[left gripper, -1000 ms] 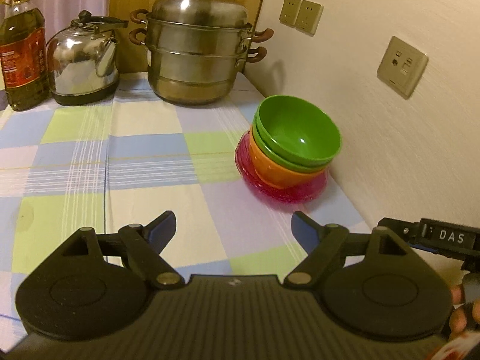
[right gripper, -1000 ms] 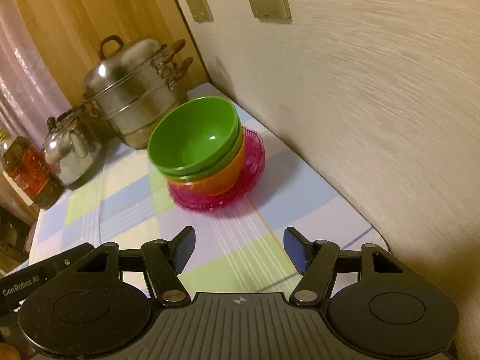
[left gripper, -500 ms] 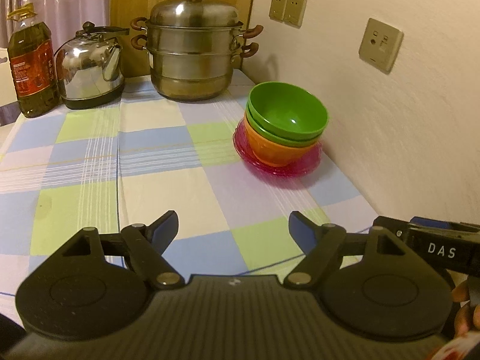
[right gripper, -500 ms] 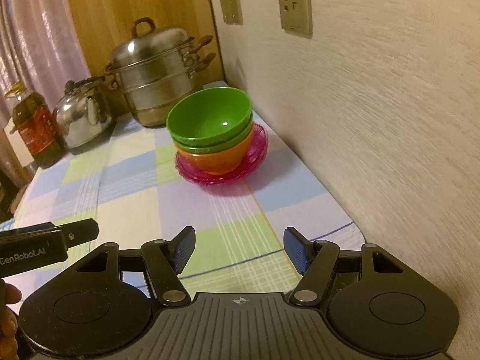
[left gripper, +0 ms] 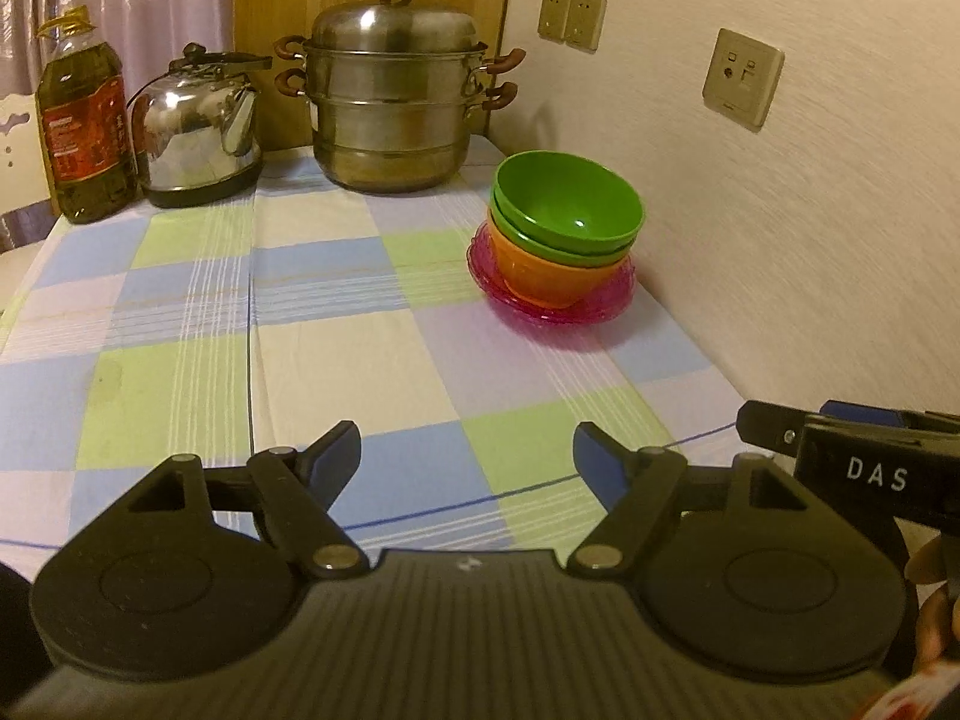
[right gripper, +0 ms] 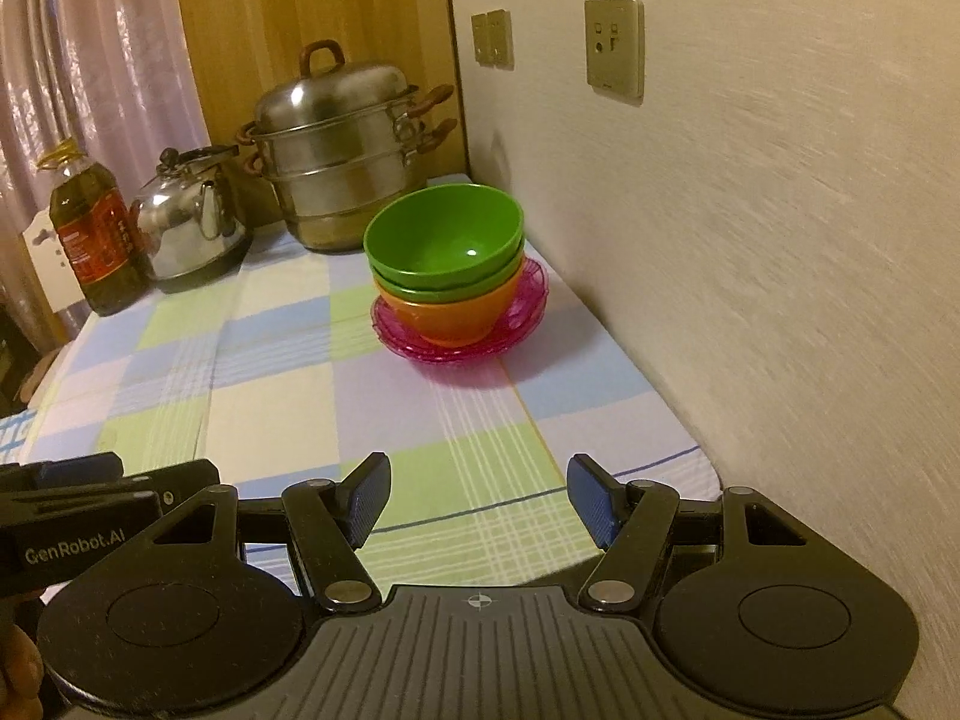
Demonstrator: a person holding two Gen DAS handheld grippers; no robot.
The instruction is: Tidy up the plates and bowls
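Green on green on orange: two green bowls nest inside an orange bowl, which sits on stacked pink plates, near the wall on the right side of a bench covered in a checked cloth. Behind them along the back stand a steel steamer pot, a kettle and an oil bottle. The left tool and right tool hover above the bench's near edge, side by side, both released and holding nothing, well apart from the stack.
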